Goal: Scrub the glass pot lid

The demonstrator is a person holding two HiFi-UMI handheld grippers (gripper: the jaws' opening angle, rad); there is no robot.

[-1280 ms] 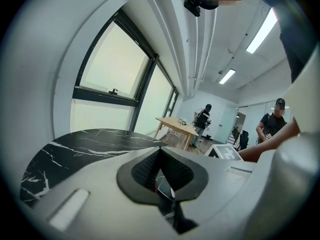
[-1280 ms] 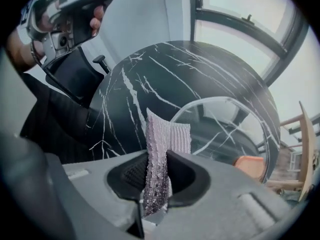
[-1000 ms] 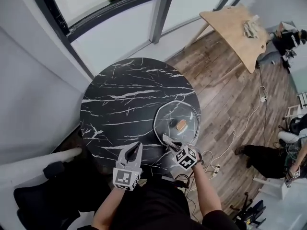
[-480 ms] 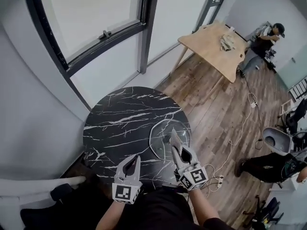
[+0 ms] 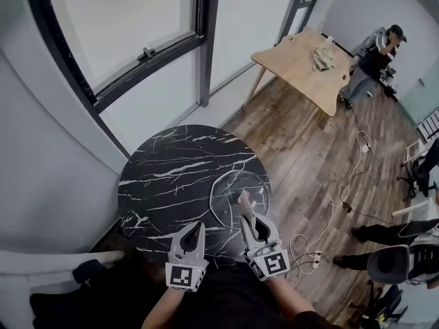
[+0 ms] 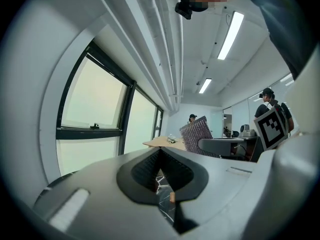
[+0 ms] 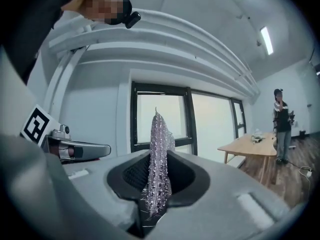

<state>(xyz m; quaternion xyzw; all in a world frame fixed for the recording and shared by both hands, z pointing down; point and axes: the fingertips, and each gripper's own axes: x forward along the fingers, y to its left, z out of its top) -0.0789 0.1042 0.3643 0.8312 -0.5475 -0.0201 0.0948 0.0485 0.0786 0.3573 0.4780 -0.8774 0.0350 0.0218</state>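
glass lid [image 5: 226,187] partly behind right tongs [image 5: 247,216], scrubber [image 5: 241,197]

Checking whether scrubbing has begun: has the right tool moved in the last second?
Yes. Against the glass pot lid, the right tool, shut on the mesh scrubber, has moved forward from the lid's near rim to over its middle.

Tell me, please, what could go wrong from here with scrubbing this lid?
The lid lies near the table edge and the left gripper is not on it, so scrubbing may push it off. The right gripper pinches the scrubber by one end only; it may flop or slip.
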